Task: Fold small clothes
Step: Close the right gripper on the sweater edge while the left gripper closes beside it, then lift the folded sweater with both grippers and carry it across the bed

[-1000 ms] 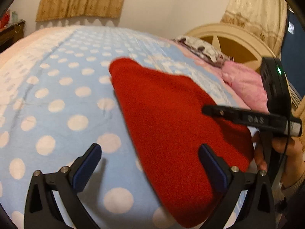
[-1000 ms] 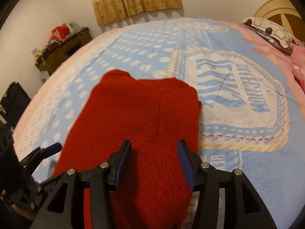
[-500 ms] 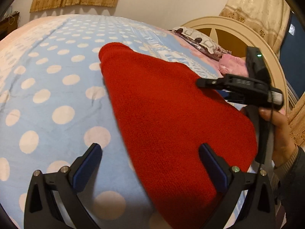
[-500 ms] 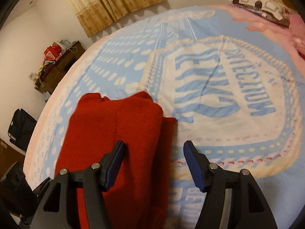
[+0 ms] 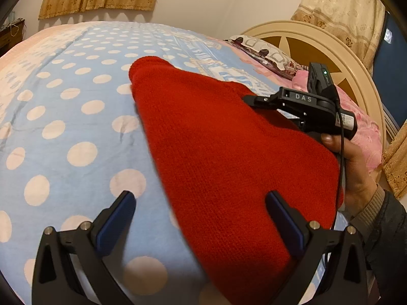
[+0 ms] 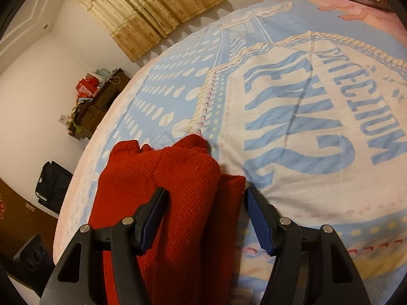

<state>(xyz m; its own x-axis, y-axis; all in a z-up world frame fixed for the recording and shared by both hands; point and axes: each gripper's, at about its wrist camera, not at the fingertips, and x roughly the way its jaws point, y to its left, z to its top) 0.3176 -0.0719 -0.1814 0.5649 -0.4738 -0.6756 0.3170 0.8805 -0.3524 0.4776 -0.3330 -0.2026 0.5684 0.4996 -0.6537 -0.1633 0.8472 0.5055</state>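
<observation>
R gripper [image 6: 206, 218] stood open, jaws apart w/ the red knit [image 6: 162, 203] between them but neither pad pressing on it; the jaws had just been opening in the last sec, then steadied. Its right pad sat just past the knit's right edge, over the bedspread [image 6: 318, 152]. Seen from the left cam, that gripper [image 5: 250, 99] hovered at the knit's far right side, the person's hand [image 5: 353, 162] wrapped round its handle.

L gripper [image 5: 201, 221] was open wide too, holding nothing; its left pad over polka-dot bedspread [image 5: 63, 127], right pad over the knit [image 5: 229, 152].

The knit lay flat on the bed near the front edge, apparently already folded over once — a doubled layer showed along its right side in the right cam, w/ a narrower strip beside it. Headboard [image 5: 318, 40] and pillows [image 5: 262, 50] beyond.

Step, as I judge it: mid-fold, a flap probably just laid down and let go. Next move likely calls for re-gripping an edge — pads must close on both layers at the hem, not just the top one — then carrying it across w/out dragging the lower layer. L gripper could pin or pinch the near-left edge to keep it square.
</observation>
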